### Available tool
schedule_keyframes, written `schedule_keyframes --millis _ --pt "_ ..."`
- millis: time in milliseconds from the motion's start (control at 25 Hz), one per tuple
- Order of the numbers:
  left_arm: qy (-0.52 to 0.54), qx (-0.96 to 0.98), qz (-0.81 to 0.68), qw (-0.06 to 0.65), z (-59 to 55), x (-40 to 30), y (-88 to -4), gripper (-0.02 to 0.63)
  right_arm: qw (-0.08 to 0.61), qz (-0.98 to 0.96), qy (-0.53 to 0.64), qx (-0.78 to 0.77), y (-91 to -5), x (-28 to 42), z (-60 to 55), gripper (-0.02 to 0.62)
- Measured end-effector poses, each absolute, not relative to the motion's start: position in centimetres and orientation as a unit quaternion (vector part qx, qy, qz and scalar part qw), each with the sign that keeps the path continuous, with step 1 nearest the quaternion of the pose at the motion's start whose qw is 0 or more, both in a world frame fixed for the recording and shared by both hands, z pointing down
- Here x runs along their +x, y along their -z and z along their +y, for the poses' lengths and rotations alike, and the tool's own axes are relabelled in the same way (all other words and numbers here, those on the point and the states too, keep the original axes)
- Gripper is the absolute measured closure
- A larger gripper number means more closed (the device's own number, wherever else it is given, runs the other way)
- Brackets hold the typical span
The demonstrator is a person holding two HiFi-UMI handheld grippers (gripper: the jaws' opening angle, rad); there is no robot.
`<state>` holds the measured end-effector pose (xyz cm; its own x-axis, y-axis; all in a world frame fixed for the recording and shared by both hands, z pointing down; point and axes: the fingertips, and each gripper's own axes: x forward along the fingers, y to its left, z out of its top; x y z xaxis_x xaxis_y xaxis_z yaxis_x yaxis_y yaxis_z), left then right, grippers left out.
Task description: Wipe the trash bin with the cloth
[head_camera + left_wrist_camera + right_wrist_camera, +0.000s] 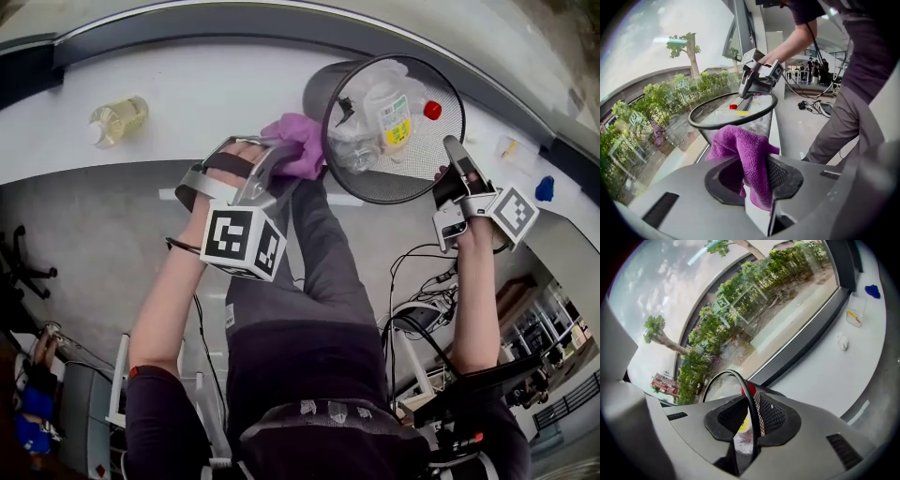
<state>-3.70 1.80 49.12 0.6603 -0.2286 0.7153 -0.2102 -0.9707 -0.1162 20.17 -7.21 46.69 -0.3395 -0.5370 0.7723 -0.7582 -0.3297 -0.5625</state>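
While the trash bin hung tipped toward me at the near edge of the white counter, mouth facing the head camera, I had both claws on it. The left gripper was pinching the purple cloth, a thick fold clamped between its pads and the loose bulk bunched ahead of the tips, right against the bin's dark outer wall just below the rim. The right gripper sat on the far side. In its own view the wire rim and mesh wall ran straight between the jaws, which were nipped on them. I could not tell whether the bin's base rested on anything.

I judged the wipe would go best if the right claw did nothing but brace. Plastic bottles lay loose inside, and a slack hold on the thin rim could let the bin roll or spill them. The cloth needed to lead, not the jaw tips, so I wanted the bunched part flat on the mesh and dragged along the curve of the wall. Light pressure seemed wise, since mesh flexes and could snag the fabric. The bottle of yellowish liquid stood well apart on the left, out of my sweep.
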Motion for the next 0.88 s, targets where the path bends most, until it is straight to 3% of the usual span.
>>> schedule_keyframes --millis 360,560,680,760,880 --pt "0.364 -0.903 0.216 -0.072 0.4 -2.3 -49.0 0.518 0.060 -0.561 -0.643 0.519 -47.3 18.5 -4.9 0.526" --pt "0.368 -0.891 0.256 -0.075 -3.2 -3.5 -48.5 0.518 0.044 -0.572 -0.670 0.471 -47.3 18.2 -2.7 0.504" --pt "0.394 -0.886 0.241 -0.041 -4.2 -3.4 -48.6 0.518 0.085 -0.630 -0.627 0.450 -46.7 17.9 -3.1 0.491" --pt "0.402 -0.884 0.236 -0.030 -4.5 -3.4 -48.5 0.518 0.115 -0.674 -0.585 0.436 -46.0 17.8 -3.8 0.411" --pt "0.407 -0.880 0.242 -0.032 -4.6 -3.6 -48.6 0.518 0.137 -0.719 -0.527 0.431 -44.4 18.8 -5.5 0.406"
